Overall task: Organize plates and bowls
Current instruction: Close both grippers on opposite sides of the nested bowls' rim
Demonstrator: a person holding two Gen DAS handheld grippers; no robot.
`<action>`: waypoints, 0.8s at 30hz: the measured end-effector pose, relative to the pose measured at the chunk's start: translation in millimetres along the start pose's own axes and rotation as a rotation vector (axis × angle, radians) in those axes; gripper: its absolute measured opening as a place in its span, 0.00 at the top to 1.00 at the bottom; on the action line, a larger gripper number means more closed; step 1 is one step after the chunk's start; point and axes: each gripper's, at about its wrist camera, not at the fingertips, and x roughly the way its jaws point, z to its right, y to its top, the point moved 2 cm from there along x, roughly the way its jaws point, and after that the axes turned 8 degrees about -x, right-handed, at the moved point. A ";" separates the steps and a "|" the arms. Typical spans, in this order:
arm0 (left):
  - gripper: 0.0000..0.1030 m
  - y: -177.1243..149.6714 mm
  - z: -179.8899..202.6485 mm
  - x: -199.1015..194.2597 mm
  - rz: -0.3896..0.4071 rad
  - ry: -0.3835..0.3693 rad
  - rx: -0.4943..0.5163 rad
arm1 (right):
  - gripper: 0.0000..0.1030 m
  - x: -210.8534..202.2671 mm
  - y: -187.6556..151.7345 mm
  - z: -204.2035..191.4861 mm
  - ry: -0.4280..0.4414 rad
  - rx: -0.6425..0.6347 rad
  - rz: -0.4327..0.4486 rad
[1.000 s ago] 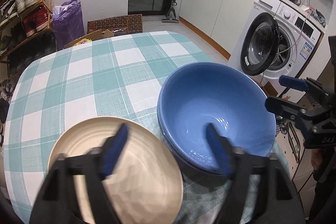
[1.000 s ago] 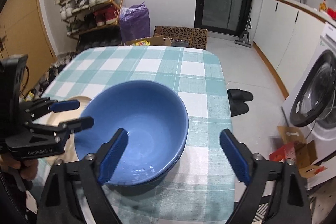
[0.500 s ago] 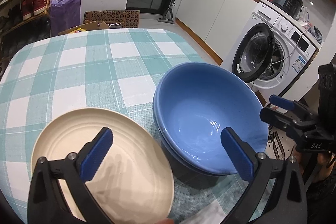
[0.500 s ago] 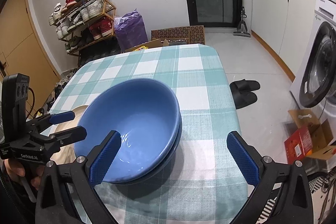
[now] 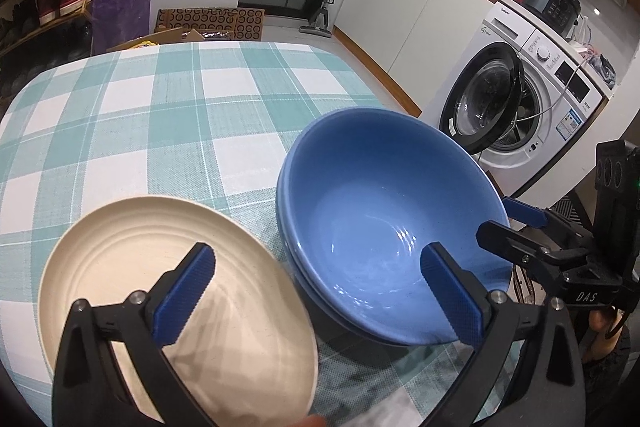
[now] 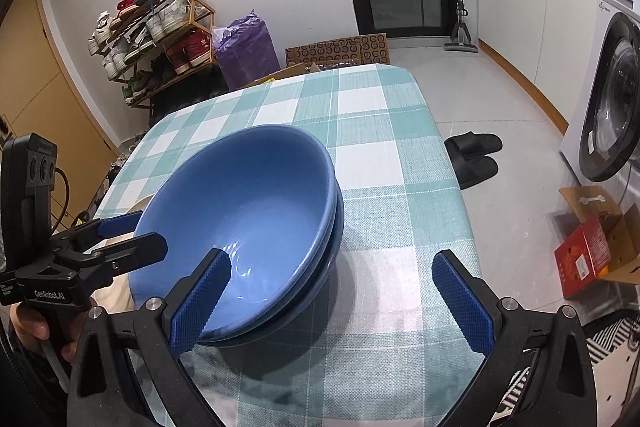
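Two blue bowls point(image 5: 384, 211) sit nested on the checked table point(image 5: 160, 115), also in the right wrist view point(image 6: 248, 211). A cream plate point(image 5: 132, 267) lies left of them; a sliver of it shows in the right wrist view point(image 6: 138, 207). My left gripper point(image 5: 316, 291) is open and empty, above the gap between plate and bowls. My right gripper point(image 6: 332, 297) is open and empty, over the near right rim of the bowls. It also shows in the left wrist view point(image 5: 516, 223), and the left gripper in the right wrist view point(image 6: 132, 233).
A washing machine point(image 5: 532, 99) with its door open stands right of the table. Slippers point(image 6: 476, 155) and a cardboard box point(image 6: 596, 247) lie on the floor. A shoe rack point(image 6: 156, 35) and a purple bag point(image 6: 248, 51) stand behind the table.
Both grippers have drawn back and up from the bowls. The left gripper opened wider. The upper bowl has settled into the lower one.
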 end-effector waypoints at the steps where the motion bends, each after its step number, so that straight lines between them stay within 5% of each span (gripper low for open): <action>1: 0.01 0.0 0.6 0.4 -0.001 -0.002 0.000 | 0.01 0.1 -0.6 0.2 0.002 0.003 -0.001; 5: 0.03 -1.2 1.9 0.9 0.002 -0.008 0.011 | 0.01 3.4 -1.9 2.2 0.023 0.012 -0.007; 16: 0.30 -2.6 9.9 -0.7 0.005 -0.023 0.053 | 0.02 7.9 -2.2 1.8 0.075 0.017 0.005; 24: 0.41 -3.4 11.2 2.8 -0.015 -0.030 0.052 | 0.21 14.8 -2.8 -5.9 0.100 0.001 -0.017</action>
